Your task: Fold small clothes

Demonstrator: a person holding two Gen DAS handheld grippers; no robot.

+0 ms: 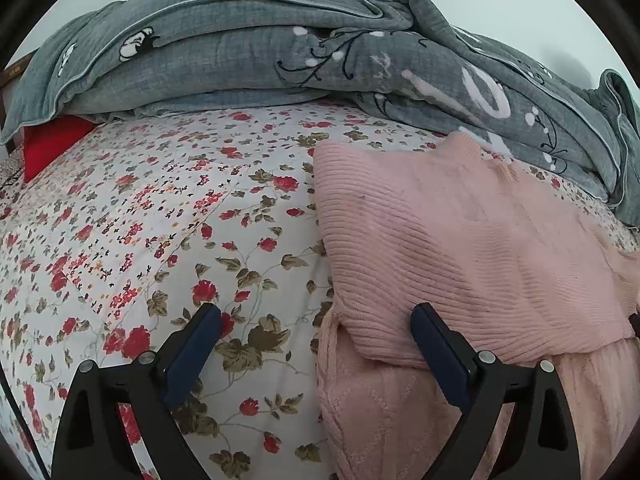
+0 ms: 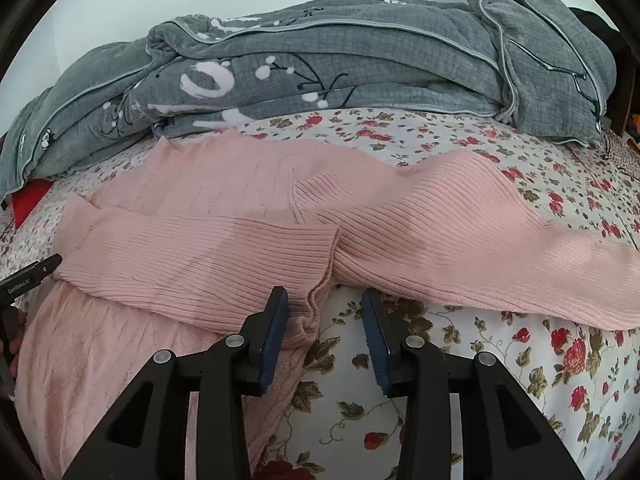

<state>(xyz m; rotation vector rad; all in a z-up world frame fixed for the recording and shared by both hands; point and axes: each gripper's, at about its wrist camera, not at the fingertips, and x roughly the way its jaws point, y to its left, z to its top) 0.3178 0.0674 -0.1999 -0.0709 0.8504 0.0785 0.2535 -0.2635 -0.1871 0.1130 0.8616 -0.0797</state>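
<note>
A pink ribbed knit sweater [image 1: 460, 240] lies flat on the floral bedsheet [image 1: 160, 220]. In the right wrist view one sleeve [image 2: 200, 256] is folded across the sweater's body, and its cuff [image 2: 314, 312] ends at the near edge. My right gripper [image 2: 324, 296] stands partly open around that cuff, and its pads do not press on it. My left gripper [image 1: 316, 312] is wide open at the sweater's left edge, its right finger [image 1: 436, 344] over the knit and its left finger over the sheet. The other sleeve [image 2: 500, 256] stretches out to the right.
A bunched grey quilt [image 1: 280, 48] with white and black print runs along the back of the bed, just behind the sweater. A red item [image 1: 52, 144] sticks out from under its left end. Bare sheet lies to the left of the sweater.
</note>
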